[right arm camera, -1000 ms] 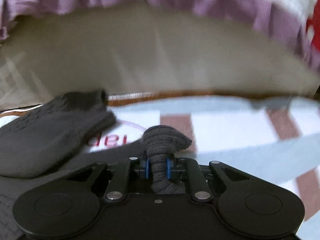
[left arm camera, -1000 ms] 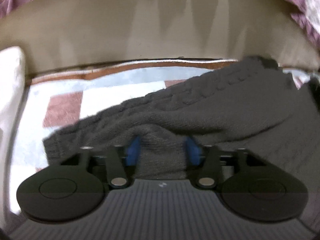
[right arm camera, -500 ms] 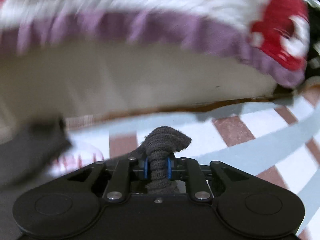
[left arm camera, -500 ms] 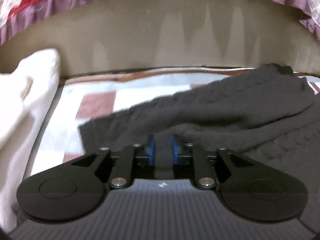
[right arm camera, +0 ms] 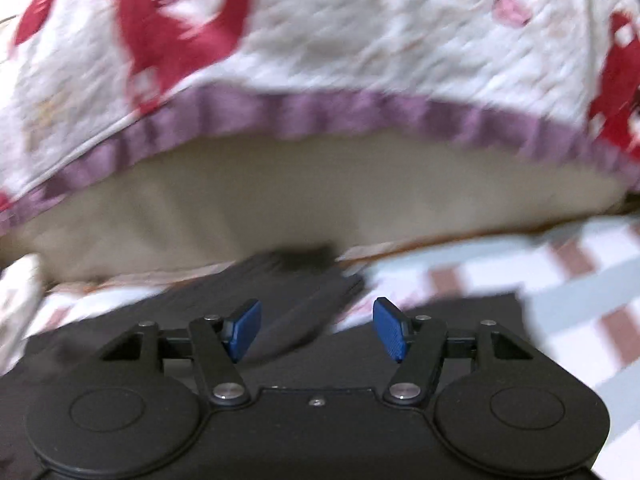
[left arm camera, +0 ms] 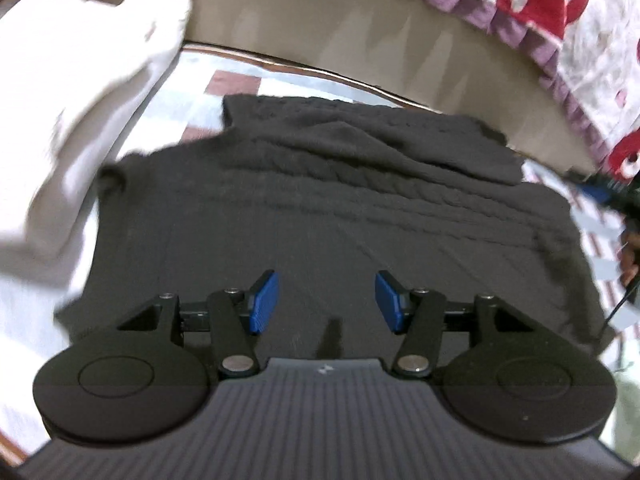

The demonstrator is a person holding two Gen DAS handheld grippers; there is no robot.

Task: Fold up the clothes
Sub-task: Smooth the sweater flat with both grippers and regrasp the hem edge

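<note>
Sweater point(left arm camera: 328, 216) lies flat, cable ribs running left to right.

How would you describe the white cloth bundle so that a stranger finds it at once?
Start from the checked sheet spread below the beige wall. The dark knitted sweater lies in its middle, and the white bundle sits just beyond the sweater's left edge. It is the only plain white, thick, soft pile; everything beside it is dark or patterned.

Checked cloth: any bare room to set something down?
Free: checked cloth right of the dark knit sweater, and a strip between sweater and beige wall. Crowded: white folded fabric on the left, and the middle under the sweater.
</note>
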